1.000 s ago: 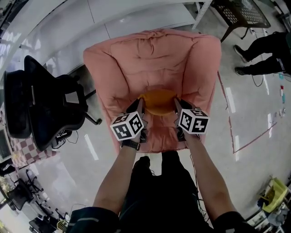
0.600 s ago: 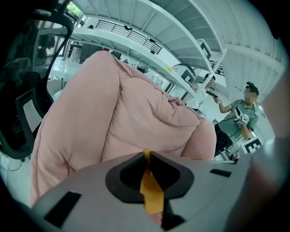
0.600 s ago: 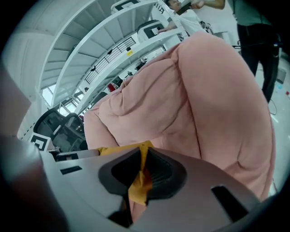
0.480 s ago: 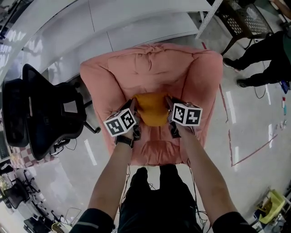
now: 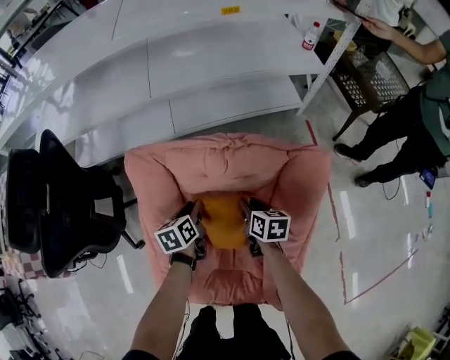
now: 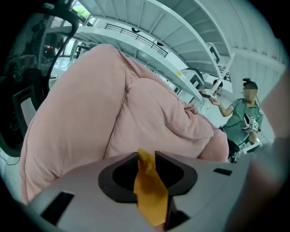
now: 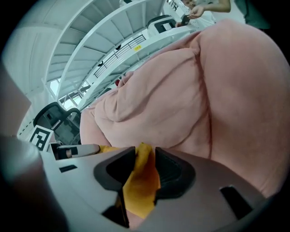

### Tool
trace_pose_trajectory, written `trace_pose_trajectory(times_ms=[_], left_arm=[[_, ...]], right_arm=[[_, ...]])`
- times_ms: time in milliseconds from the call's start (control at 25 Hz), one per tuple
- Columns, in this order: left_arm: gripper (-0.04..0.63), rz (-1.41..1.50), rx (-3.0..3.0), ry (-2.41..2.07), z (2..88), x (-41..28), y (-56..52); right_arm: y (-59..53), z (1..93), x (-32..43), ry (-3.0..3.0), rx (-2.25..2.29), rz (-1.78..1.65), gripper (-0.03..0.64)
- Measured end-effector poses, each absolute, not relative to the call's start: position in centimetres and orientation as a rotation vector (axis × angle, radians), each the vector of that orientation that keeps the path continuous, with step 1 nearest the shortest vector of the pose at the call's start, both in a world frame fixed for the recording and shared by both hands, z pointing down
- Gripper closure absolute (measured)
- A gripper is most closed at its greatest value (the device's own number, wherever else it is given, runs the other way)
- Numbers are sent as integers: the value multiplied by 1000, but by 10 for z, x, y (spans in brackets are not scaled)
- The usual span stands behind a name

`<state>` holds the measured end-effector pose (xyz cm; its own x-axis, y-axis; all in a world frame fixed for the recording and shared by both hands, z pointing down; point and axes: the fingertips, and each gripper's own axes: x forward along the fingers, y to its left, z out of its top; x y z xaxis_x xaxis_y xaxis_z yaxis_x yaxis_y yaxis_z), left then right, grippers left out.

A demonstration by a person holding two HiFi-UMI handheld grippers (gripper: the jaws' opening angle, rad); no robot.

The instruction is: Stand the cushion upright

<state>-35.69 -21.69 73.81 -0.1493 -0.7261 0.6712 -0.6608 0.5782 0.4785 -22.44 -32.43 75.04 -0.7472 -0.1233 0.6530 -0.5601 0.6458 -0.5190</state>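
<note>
**Clerk:** Tool condition?

**Inspector:** Left gripper (image 6: 146, 156): the jaws have just been opening. A fold of the orange cushion (image 5: 223, 222) stands between them, not pinched. Right gripper (image 7: 145, 152): likewise, jaws just eased apart with an orange fold in the gap.

**Clerk:** Location of the cushion?

**Inspector:** On the seat of the pink padded armchair (image 5: 232, 165), against its backrest, between the two grippers.

**Clerk:** Anything obscured?

**Inspector:** The cushion's near edge is hidden behind the grippers. From above I cannot tell whether it stands fully upright. Each gripper view shows only a strip of its cloth. The onlooker (image 5: 401, 130) at far right is cut off by the frame.

**Clerk:** Legible writing?

**Inspector:** None. A yellow tag (image 5: 230, 10) on the white shelving (image 5: 176, 63) is too small to read. So is the label on a red-capped bottle (image 5: 309, 36).

**Clerk:** Materials?

**Inspector:** Cushion: smooth orange cloth, rounded outline. Armchair: soft and quilted, puckered at the seams, with bulging arms. Left of it stands a black office chair (image 5: 67, 197). The floor (image 5: 105, 295) is pale and glossy.
</note>
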Motion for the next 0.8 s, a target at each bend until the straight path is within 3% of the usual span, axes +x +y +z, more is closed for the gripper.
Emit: trace_pose_trajectory(times_ms=[200,440,640,800], left_arm=[[485,-75,1125,-1894,728,-358,-221],[486,-89,1149,-1945,696,-367,-213],[487,-61,1223,-1978,657,-360,-209],[516,-74,1295,-1988,625,-363,-206]], right_arm=[[-342,740,-222,-2320,584,857,409],[-351,698,-222,-2420,667,604,399],[-345,654,-207,-2486,742,485,428],[-346,610,-206,-2547,816,396,508]])
